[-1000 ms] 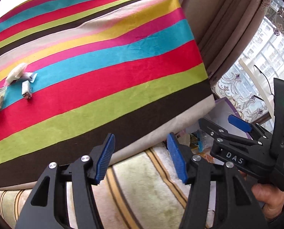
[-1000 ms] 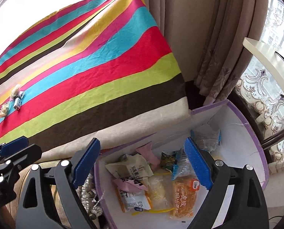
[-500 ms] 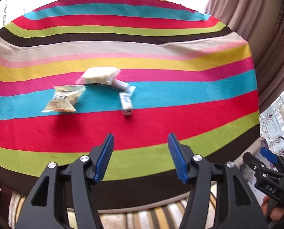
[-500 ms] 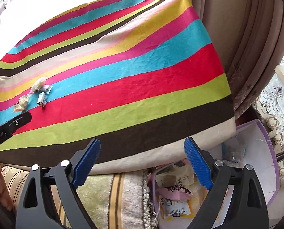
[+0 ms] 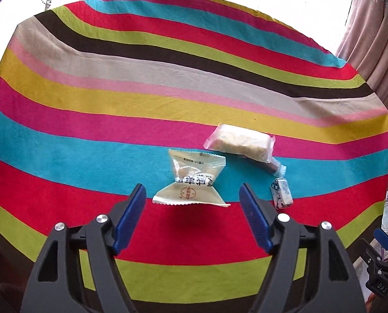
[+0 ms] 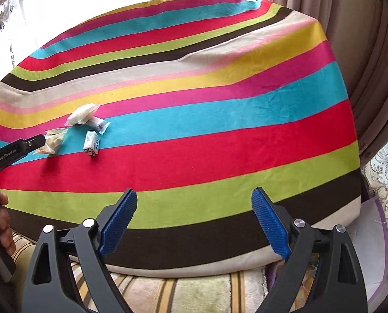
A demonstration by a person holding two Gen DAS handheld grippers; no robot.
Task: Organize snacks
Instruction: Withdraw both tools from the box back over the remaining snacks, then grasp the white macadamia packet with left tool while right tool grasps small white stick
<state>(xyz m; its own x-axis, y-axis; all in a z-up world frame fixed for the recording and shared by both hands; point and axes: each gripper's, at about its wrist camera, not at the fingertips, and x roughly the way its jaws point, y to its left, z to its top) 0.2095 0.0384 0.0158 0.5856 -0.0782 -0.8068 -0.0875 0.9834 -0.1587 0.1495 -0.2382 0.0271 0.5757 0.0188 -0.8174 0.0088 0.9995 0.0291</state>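
Left gripper lined up on the cream snack packet, jaws wide, nothing held.

The cream snack packet (image 5: pixel 190 182) lies on the striped tablecloth (image 5: pixel 89 120), straddling the blue and red bands, just ahead of the left gripper (image 5: pixel 192 216). Beside it, a clear-wrapped biscuit pack (image 5: pixel 239 144) overlaps a small bar (image 5: pixel 274 167), a blue-and-white candy (image 5: pixel 281 193) close by. Right gripper (image 6: pixel 194 221) hangs wide and empty over the table's near edge, well apart from the snacks.

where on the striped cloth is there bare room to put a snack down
Bare: the striped cloth right of the blue-white candy, out to the curtain. Crowded: around the cream packet and clear-wrapped cake.
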